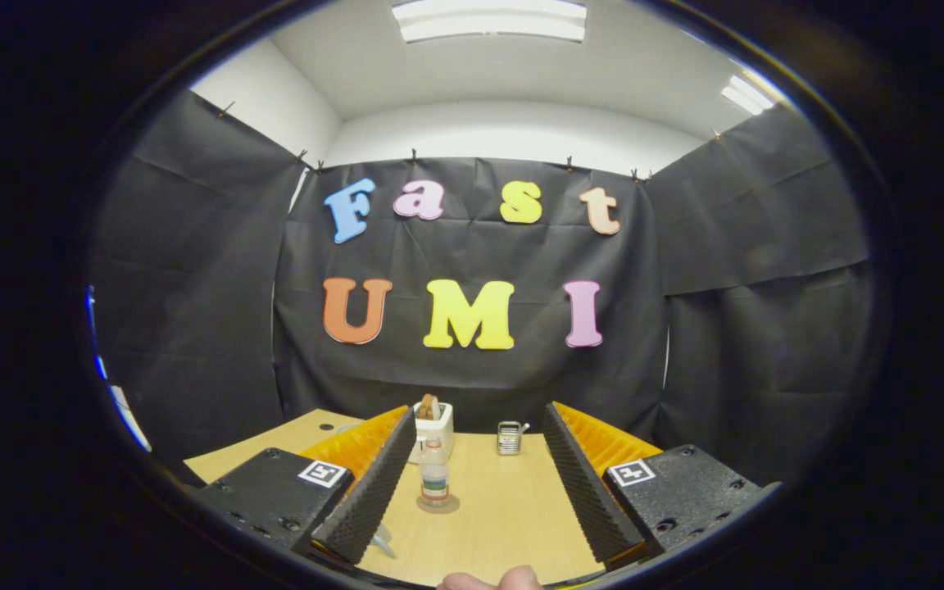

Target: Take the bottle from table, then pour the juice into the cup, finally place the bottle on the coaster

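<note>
The jaws (472, 492) stand wide open and hold nothing. Between the two fingers and some way beyond them, a small clear bottle (434, 481) with a banded label stands upright on a round coaster (437, 503), toward the left of the wooden counter (505, 524). That fits two stages alike: the bottle waiting to be picked up, or the bottle set down again after pouring. Its fill level is too small to judge, so the scene does not settle which.

If a grasp is in hand, a good one would keep the bottle centred between the fingers and close on its body below the neck, so that it stays upright.

A white box (433, 426) holding something brown stands at the far edge behind the bottle, and a small ribbed metallic container (510, 437) sits to its right. A clear thing (382, 541) is half hidden by the left finger near the front edge; whether it is the cup cannot be told. A fingertip (488, 581) shows at the near edge.
</note>
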A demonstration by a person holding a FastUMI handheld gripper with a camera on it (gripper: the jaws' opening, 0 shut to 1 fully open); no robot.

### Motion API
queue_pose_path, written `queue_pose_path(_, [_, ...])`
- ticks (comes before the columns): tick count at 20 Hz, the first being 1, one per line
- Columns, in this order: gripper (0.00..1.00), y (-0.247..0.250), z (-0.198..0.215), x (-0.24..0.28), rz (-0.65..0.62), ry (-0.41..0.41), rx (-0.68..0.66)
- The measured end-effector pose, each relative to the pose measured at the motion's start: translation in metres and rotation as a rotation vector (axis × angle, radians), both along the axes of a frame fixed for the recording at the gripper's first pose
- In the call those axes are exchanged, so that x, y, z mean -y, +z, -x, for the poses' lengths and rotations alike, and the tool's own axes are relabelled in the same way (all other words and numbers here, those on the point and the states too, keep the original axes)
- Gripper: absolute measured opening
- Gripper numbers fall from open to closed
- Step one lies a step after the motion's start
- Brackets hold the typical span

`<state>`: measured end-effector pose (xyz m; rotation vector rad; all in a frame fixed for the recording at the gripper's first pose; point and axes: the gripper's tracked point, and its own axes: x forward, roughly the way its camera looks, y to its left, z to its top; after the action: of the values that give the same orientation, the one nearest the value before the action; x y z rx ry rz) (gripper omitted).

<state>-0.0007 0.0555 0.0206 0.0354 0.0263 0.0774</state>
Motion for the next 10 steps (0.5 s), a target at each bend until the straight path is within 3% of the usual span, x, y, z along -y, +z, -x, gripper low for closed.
queue_pose_path(10, [1.0,-0.0009,-0.002,0.0059,-0.016,-0.013,-0.001])
